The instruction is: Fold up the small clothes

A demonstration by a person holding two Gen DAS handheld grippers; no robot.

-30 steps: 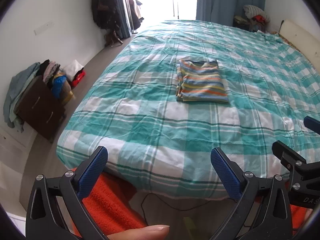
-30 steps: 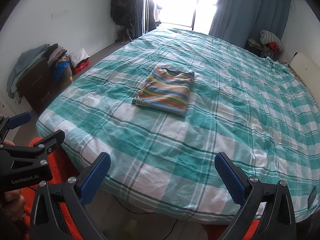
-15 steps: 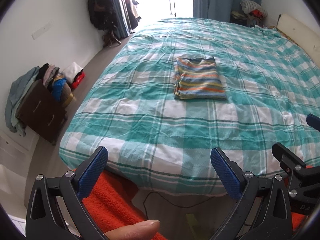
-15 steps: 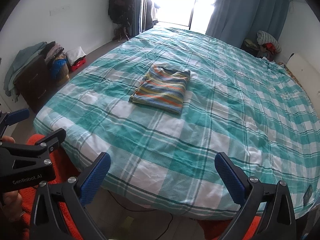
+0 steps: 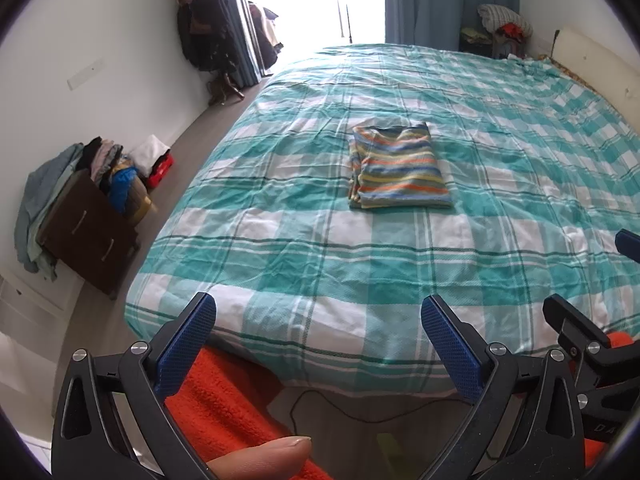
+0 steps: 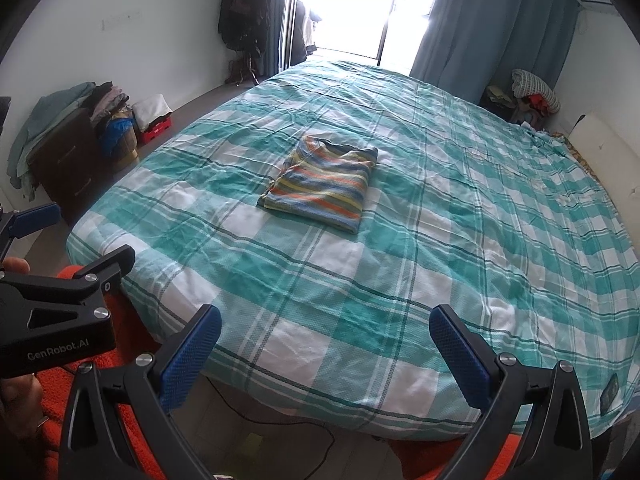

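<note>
A small striped garment point(image 5: 398, 170) lies folded into a neat rectangle in the middle of the teal-and-white checked bed point(image 5: 320, 264). It also shows in the right wrist view point(image 6: 322, 184). My left gripper point(image 5: 318, 344) is open and empty, held off the bed's near edge, well short of the garment. My right gripper point(image 6: 324, 354) is open and empty too, also back from the near edge. Each gripper shows at the side of the other's view.
A dark dresser point(image 5: 86, 236) heaped with clothes stands by the left wall. An orange fabric point(image 5: 228, 404) lies below the bed's near edge. Blue curtains point(image 6: 492, 24) and a bright doorway are at the far end. A clothes pile point(image 6: 534, 94) sits at the far right.
Both grippers have drawn back and risen a little from the bed; the garment looks smaller and farther. The garment itself has not moved.
</note>
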